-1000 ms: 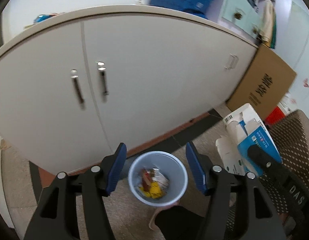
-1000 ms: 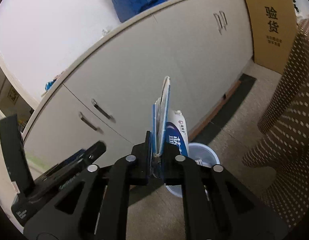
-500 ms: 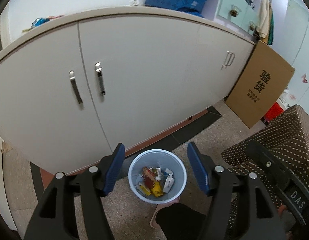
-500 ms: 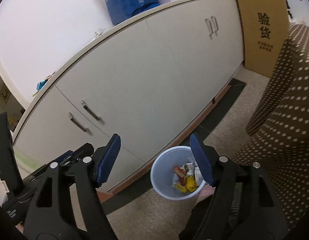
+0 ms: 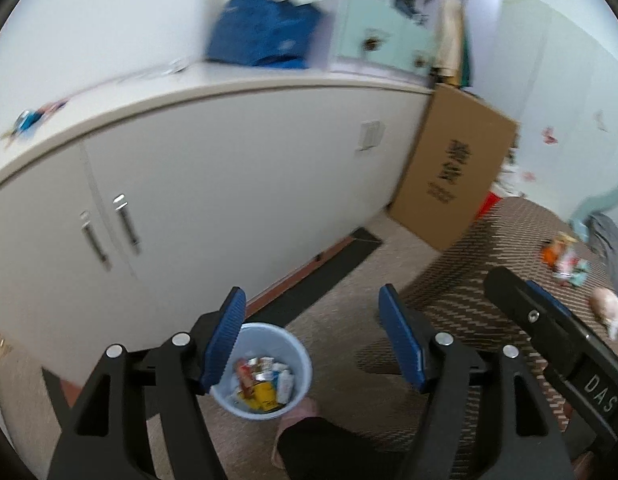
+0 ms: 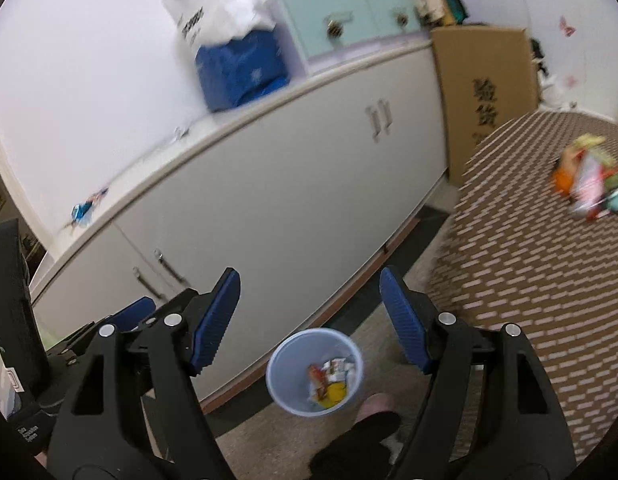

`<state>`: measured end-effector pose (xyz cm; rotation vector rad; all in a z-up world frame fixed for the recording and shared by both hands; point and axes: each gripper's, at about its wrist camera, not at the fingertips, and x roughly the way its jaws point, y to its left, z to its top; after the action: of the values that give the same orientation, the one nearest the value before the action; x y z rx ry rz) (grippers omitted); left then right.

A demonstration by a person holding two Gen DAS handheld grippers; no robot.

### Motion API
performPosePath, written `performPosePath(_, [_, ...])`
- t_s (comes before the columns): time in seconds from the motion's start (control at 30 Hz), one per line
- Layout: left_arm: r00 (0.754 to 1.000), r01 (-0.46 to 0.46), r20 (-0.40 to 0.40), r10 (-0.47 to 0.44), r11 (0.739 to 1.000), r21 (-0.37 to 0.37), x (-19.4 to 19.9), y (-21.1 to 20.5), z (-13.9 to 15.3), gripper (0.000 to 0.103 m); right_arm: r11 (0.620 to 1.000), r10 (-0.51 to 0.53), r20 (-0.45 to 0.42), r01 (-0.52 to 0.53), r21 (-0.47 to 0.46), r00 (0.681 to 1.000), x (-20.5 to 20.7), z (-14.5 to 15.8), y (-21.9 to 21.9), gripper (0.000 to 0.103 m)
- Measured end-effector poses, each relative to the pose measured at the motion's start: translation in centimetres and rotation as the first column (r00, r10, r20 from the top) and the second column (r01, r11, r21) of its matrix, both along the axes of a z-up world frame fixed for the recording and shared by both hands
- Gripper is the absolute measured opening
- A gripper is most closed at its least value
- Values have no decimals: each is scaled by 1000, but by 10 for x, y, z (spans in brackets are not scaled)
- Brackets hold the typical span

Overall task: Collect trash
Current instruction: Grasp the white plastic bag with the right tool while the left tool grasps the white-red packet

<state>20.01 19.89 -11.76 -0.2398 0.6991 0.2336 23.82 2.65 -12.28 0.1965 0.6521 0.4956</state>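
A pale blue bin (image 5: 269, 326) stands on the floor by the cabinet, holding several wrappers and small boxes. My left gripper (image 5: 311, 292) hovers above it; its jaws are opening and nothing is between them. In the right wrist view the same bin (image 6: 277, 384) lies below my right gripper (image 6: 309, 274), which is open and empty. A small blurred pile of colourful trash (image 5: 565, 258) lies on the dotted tablecloth (image 5: 489, 264) to the right, also visible as trash (image 6: 589, 184) on the cloth (image 6: 529, 280).
A long white cabinet (image 5: 229, 184) runs behind the bin, with a blue bag (image 5: 261, 36) on top. A cardboard box (image 5: 449, 176) leans at its right end. A person's slipper (image 5: 297, 416) and dark trouser leg sit just beside the bin.
The right gripper let go of the flattened blue and white box and now stands open. Both grippers rose and swung right, bringing the table and its trash into view.
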Motion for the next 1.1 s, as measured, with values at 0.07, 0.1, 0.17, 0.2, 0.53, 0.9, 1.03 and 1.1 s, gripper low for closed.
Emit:
performPosePath(0.07, [999, 49, 17, -49, 999, 14, 4, -23, 10, 69, 999, -36, 16, 36, -8, 999, -4, 12, -26, 72])
performPosePath(0.1, [996, 85, 25, -85, 996, 22, 8, -38, 16, 69, 999, -53, 22, 53, -12, 998, -5, 16, -39, 73])
performPosePath(0.17, [988, 149, 31, -150, 988, 28, 20, -68, 24, 69, 995, -97, 30, 98, -21, 995, -7, 24, -70, 75])
performPosePath(0.2, [984, 178, 25, -179, 984, 31, 25, -80, 25, 69, 993, -118, 33, 119, -25, 992, -7, 27, -85, 76])
performPosePath(0.53, [889, 458, -36, -457, 888, 35, 82, -217, 11, 69, 917, -369, 6, 365, -162, 930, 3, 20, -225, 84])
performPosePath(0.9, [852, 514, -144, -503, 856, 56, 140, -277, -25, 54, 826, -475, 12, 451, -340, 880, 27, 0, -290, 91])
performPosePath(1.03, [834, 537, -171, -524, 843, 37, 151, -285, -31, 44, 814, -472, -10, 431, -390, 882, 46, -8, -298, 92])
performPosePath(1.1, [831, 544, -169, -531, 838, 43, 155, -289, -31, 43, 812, -470, -10, 428, -396, 883, 52, -10, -300, 93])
